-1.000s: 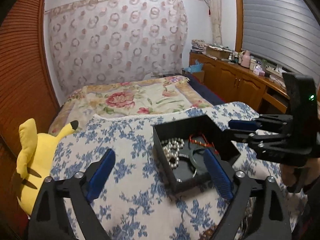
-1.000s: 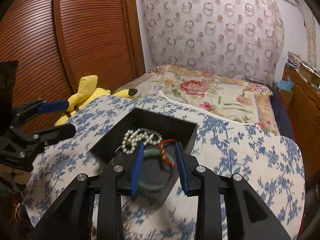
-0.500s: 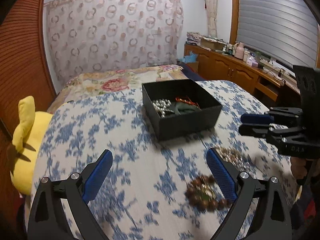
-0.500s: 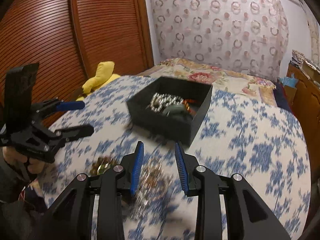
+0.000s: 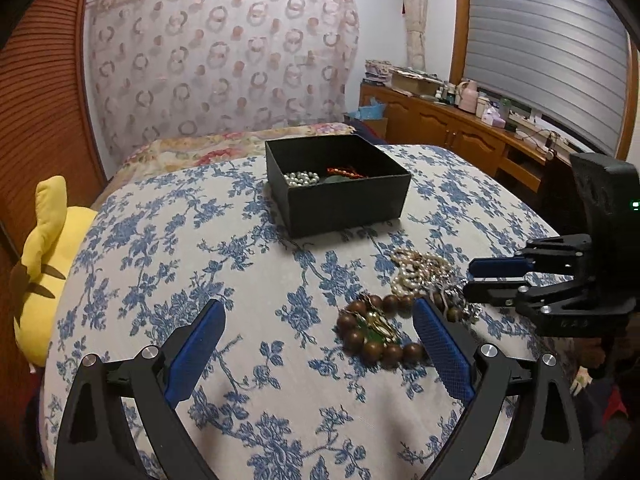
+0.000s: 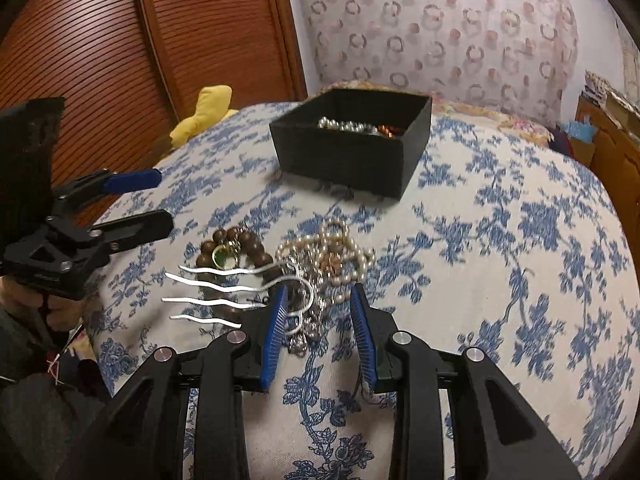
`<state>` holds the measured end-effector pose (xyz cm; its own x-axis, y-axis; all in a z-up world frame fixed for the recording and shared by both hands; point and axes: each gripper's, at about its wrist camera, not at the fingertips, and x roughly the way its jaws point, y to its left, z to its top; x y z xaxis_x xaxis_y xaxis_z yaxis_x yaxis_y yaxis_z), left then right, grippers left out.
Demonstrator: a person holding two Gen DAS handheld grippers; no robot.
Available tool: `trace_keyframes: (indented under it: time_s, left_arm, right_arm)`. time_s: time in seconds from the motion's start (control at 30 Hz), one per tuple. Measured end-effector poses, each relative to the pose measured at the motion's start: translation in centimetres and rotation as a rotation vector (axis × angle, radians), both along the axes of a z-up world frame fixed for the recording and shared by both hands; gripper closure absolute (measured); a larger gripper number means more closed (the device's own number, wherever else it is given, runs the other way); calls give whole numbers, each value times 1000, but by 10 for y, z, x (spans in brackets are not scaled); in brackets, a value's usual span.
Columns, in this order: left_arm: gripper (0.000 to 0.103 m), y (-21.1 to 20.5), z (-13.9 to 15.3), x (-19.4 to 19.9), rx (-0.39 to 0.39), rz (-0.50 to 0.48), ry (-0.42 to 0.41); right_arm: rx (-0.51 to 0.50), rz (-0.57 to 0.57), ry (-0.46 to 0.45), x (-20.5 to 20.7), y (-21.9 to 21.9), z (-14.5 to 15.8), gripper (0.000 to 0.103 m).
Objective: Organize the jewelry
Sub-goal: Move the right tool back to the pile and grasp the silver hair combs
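A black open box (image 5: 340, 200) (image 6: 352, 156) stands on the blue-flowered cloth, with pearls (image 5: 302, 178) and a red bracelet (image 5: 346, 171) inside. Nearer me lies a loose pile: a brown wooden bead bracelet (image 5: 376, 332) (image 6: 236, 246), a pearl necklace (image 5: 420, 272) (image 6: 344, 256), silver wavy hairpins (image 6: 212, 288) and a silver chain (image 6: 308, 320). My left gripper (image 5: 320, 340) (image 6: 134, 204) is wide open just left of the bead bracelet and holds nothing. My right gripper (image 6: 319, 312) (image 5: 496, 276) hovers with its jaws narrowly apart over the hairpin's curved end and the chain, its pads not pressing them.
A yellow plush toy (image 5: 44, 240) (image 6: 208, 108) sits off the cloth's left edge by ribbed wooden doors (image 6: 100, 60). A flowered bed lies behind the box, and a cluttered wooden dresser (image 5: 460, 132) runs along the right. The cloth curves down at its edges.
Both grippers have drawn back from above the box and sunk toward the loose pile near the front. The box now sits farther off. Neither gripper's jaw gap has changed.
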<state>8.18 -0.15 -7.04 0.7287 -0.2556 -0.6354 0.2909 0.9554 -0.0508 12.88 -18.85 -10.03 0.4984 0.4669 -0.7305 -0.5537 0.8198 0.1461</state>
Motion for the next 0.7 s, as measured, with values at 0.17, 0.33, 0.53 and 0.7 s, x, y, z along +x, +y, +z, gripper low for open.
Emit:
trace_keyframes:
  time_s: [0.17, 0.33, 0.53, 0.7]
  left_arm:
    - [12, 0, -4, -3, 4, -5, 15]
    - [12, 0, -7, -5, 3, -9, 24]
    - [12, -1, -10, -7, 1, -9, 31]
    - [12, -1, -12, -6, -3, -5, 42]
  right_arm:
    - [34, -17, 43, 5, -1, -4, 68]
    - [70, -24, 94, 12, 0, -7, 68]
    - [95, -33, 118, 15, -3, -9, 77]
    - [89, -24, 80, 10, -4, -3, 87]
